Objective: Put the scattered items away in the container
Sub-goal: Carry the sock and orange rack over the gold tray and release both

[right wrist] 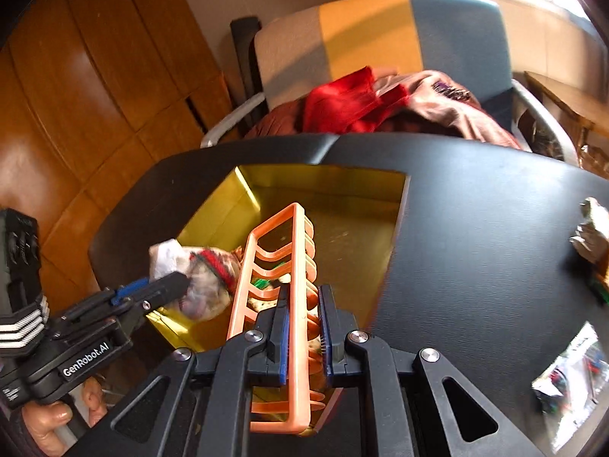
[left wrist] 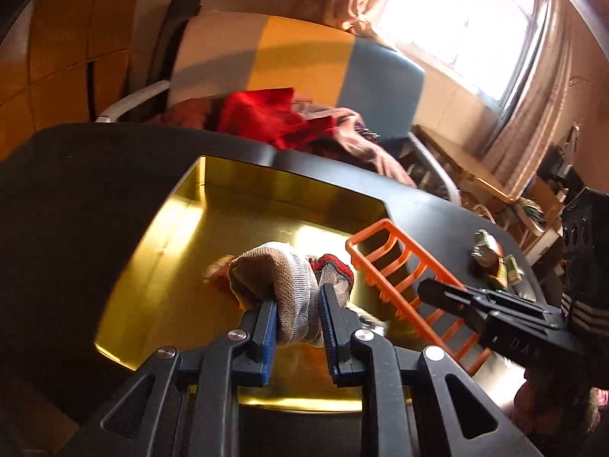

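Two hand-held grippers over a shallow gold container [left wrist: 182, 205] set on a black table [left wrist: 76, 175].

Left gripper [left wrist: 297, 304] clenched on a knitted glove [left wrist: 281, 278], grey with a red cuff, held above the container's floor near its 6 o'clock edge. Judged soft, light, floppy; squashes between the pads, so best gripped at the bunched middle, as here. Loose ends likely to droop and snag.

Right gripper [right wrist: 303, 327] grasping an orange plastic rack [right wrist: 278, 285] by one long rail, jaws nearly closed on it. Rack tilted, lying over the container's 3 o'clock side, partly inside. Judged stiff, light, smooth; thin rail could pivot or slip in the pads, so a hold near the middle of the rail seems steadiest.

Some small items, hard to identify, already inside under the rack.

On the table, well apart from the container at 3 o'clock: a crumpled wrapper [right wrist: 590, 232] and a clear plastic packet [right wrist: 571, 377].

Beyond the table at 12 o'clock, a chair [right wrist: 380, 30] heaped with red and brown clothes [right wrist: 342, 106].
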A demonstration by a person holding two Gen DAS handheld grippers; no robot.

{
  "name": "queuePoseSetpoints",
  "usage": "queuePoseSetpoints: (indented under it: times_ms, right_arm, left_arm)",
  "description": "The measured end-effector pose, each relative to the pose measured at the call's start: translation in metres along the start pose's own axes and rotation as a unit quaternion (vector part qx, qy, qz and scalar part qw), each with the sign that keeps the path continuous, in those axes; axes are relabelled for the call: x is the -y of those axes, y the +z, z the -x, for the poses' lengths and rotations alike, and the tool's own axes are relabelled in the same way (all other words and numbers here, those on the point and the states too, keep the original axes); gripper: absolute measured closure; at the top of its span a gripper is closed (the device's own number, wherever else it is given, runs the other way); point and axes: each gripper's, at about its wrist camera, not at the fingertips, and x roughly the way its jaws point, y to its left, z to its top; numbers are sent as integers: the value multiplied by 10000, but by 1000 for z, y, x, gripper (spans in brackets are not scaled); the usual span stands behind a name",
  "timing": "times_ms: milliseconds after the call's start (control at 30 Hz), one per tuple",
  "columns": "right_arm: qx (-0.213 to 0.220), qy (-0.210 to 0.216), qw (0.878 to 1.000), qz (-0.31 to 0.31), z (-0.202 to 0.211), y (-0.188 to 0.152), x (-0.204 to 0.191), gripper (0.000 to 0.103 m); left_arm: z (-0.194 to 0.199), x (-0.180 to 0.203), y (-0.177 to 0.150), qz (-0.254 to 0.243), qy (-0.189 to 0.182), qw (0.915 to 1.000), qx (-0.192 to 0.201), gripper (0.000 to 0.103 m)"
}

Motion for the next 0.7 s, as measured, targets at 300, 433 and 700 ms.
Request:
queuePoseSetpoints:
  times_ms: [300, 433, 700]
  right_arm:
    - [-365, 11, 9993, -5, -40, 8, -12, 89]
    - [-467, 101, 9988, -112, -50, 8, -11, 83]
    - [-367, 296, 9985, -279, -40, 5, -7, 75]
  left_arm:
    - [-24, -25, 3, 334, 237, 9987, -288, 77]
    - [-28, -28, -2, 368, 347, 9982, -326, 74]
    - [-15, -37, -4, 573, 440, 9972, -171, 72]
